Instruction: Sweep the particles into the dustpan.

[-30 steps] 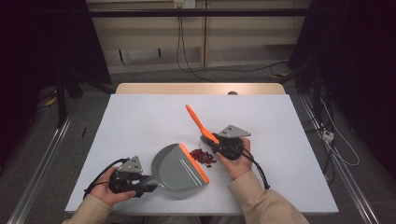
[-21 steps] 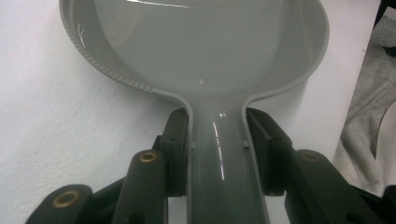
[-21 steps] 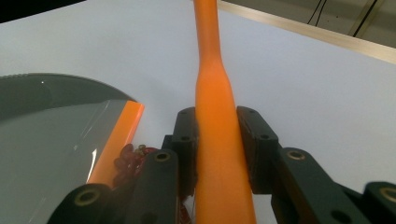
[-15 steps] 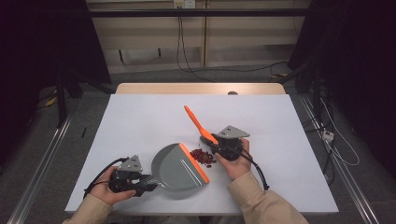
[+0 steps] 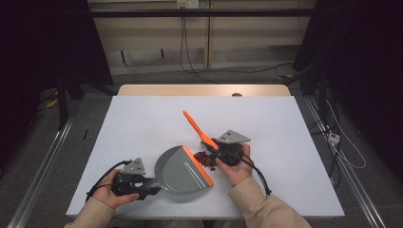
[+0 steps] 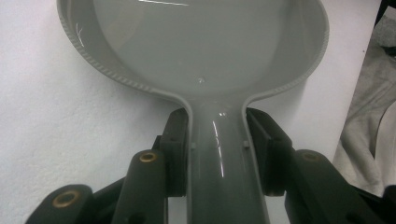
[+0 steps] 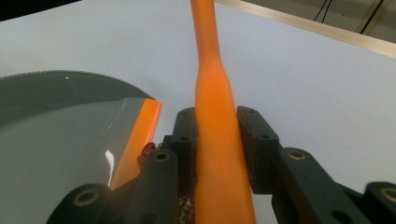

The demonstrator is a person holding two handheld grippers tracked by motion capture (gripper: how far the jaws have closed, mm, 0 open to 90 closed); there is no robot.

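A grey dustpan [image 5: 183,168] with an orange lip [image 5: 198,165] lies on the white table near the front edge. My left gripper [image 5: 148,186] is shut on its handle [image 6: 219,158], the pads pressing both sides. An orange brush [image 5: 196,127] slants up and back from my right gripper [image 5: 217,147], whose jaws are shut on the brush handle [image 7: 215,140]. A small heap of dark red bits [image 5: 205,159] lies on the table just right of the dustpan's lip, under the brush end. The inside of the pan [image 6: 196,42] looks bare.
The white table top [image 5: 142,123] stretches wide to the back and both sides. A wooden strip [image 5: 199,90] runs along its far edge. Cables trail from both grippers toward the front edge. Dark floor and rails flank the table.
The brush handle's free end has shifted slightly left with my right gripper. The dustpan and left gripper have stayed put.
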